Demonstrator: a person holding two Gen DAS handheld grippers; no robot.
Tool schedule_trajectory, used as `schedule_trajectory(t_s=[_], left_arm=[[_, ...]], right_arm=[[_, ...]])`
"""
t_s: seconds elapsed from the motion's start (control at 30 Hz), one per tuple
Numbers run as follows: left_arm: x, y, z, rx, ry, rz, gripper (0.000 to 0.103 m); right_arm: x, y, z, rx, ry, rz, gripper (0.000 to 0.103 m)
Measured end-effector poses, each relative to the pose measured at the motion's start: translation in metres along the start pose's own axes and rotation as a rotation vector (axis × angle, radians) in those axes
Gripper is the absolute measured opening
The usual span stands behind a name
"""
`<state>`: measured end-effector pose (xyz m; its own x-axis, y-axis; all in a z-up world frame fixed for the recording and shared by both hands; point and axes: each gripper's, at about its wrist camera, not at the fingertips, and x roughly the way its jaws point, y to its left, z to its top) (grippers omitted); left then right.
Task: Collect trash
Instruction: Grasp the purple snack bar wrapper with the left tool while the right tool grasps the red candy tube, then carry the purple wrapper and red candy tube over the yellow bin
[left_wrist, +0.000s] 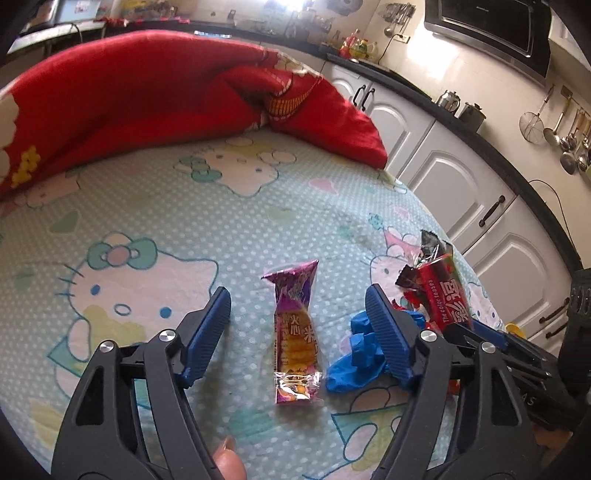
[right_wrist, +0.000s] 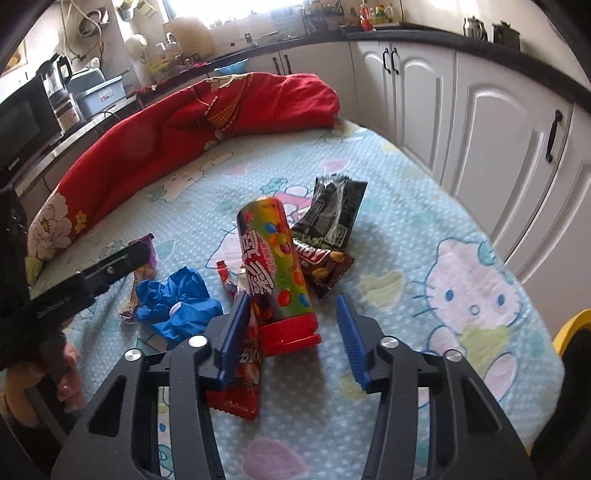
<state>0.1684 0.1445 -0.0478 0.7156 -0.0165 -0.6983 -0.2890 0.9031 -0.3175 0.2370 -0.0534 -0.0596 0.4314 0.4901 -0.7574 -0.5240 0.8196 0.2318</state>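
A purple snack wrapper (left_wrist: 297, 332) lies flat on the Hello Kitty sheet (left_wrist: 147, 206). My left gripper (left_wrist: 297, 295) is open, one blue finger on each side of the wrapper and clear of it. A crumpled blue glove (left_wrist: 358, 354) sits just right of it, against the right finger. In the right wrist view a colourful candy tube (right_wrist: 277, 254) with a red cap lies between the jaws of my right gripper (right_wrist: 292, 299), which is open with a gap on the right side. A red wrapper (right_wrist: 247, 373) lies by its left finger. Black-green (right_wrist: 332, 214) and brown (right_wrist: 325, 266) wrappers lie beyond the tube.
A red quilt (left_wrist: 147, 96) is bunched along the far side of the bed. White cabinets (right_wrist: 498, 147) run close along the right edge. Something yellow (right_wrist: 572, 328) shows at the right, below the bed. A hand (right_wrist: 70, 369) holds the left gripper's handle.
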Motion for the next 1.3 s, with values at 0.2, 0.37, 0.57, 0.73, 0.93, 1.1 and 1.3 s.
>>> schedule_trajectory(t_s=[0.2, 0.37, 0.57, 0.73, 0.93, 1.1, 1.3], left_arm=[[0.006, 0.003, 0.000, -0.011, 0.020, -0.008, 0.056], [0.007, 0.004, -0.001, -0.007, 0.032, 0.002, 0.028], [0.011, 0.011, -0.001, -0.034, 0.054, -0.036, 0.015], [0.004, 0.010, -0.002, -0.034, 0.046, -0.029, 0.013], [-0.013, 0.004, 0.002, -0.014, 0.002, -0.014, 0.013], [-0.030, -0.006, 0.005, 0.024, -0.034, -0.018, 0.013], [-0.042, -0.023, 0.006, 0.056, -0.056, -0.038, 0.013]], right_arm=[[-0.001, 0.001, -0.006, -0.021, -0.005, -0.005, 0.030], [-0.010, -0.005, -0.015, 0.014, -0.018, 0.016, 0.028], [-0.022, -0.006, -0.029, 0.023, -0.029, 0.019, 0.027], [-0.034, -0.012, -0.039, 0.045, -0.052, 0.005, 0.027], [-0.046, -0.026, -0.047, 0.078, -0.061, -0.004, 0.027], [-0.056, -0.036, -0.051, 0.102, -0.067, -0.008, 0.027], [-0.071, -0.039, -0.053, 0.103, -0.084, -0.008, 0.027]])
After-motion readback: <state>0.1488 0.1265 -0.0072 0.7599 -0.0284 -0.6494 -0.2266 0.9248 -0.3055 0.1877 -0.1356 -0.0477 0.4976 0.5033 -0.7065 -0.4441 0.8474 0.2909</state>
